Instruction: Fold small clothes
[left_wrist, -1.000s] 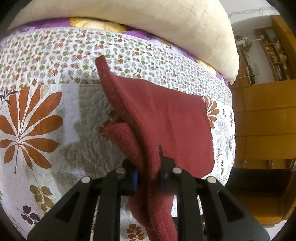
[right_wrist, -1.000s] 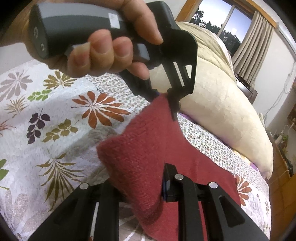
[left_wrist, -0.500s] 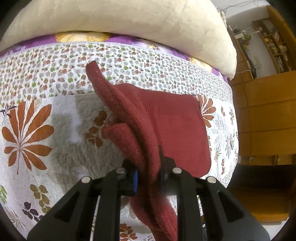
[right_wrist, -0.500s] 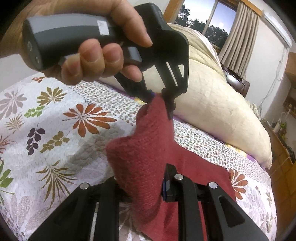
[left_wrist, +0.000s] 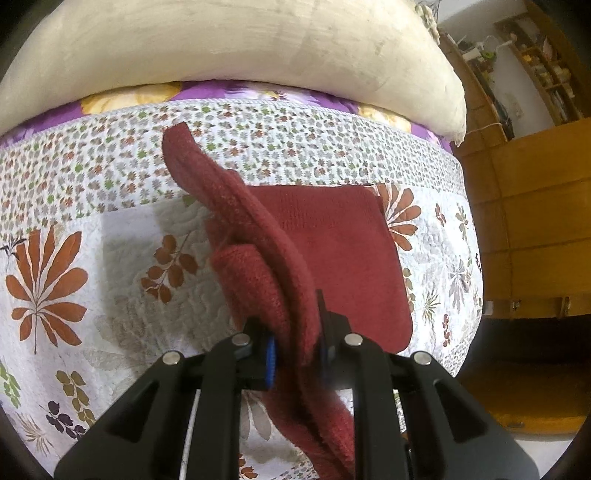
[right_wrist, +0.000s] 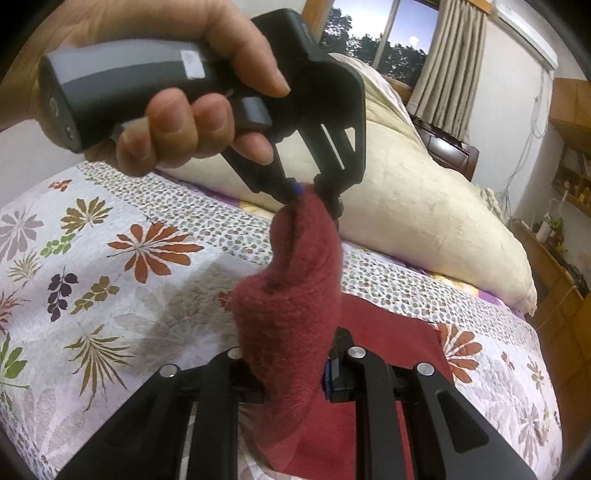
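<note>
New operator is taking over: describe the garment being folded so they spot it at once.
Look at the bed's floral quilt, below the long cream pillow. The dark red knitted garment lies there, one edge lifted by the left gripper and right gripper. It is the only plain, unpatterned fabric.

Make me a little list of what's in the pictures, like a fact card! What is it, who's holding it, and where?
thing: red knit cloth
left gripper: shut on the cloth's edge
right gripper: shut on the cloth's edge
hand: holds the left gripper's handle
cloth state: one side lifted, the rest flat on the quilt
surface: flowered quilt on a bed
behind: cream pillow
fold: not finished
</note>
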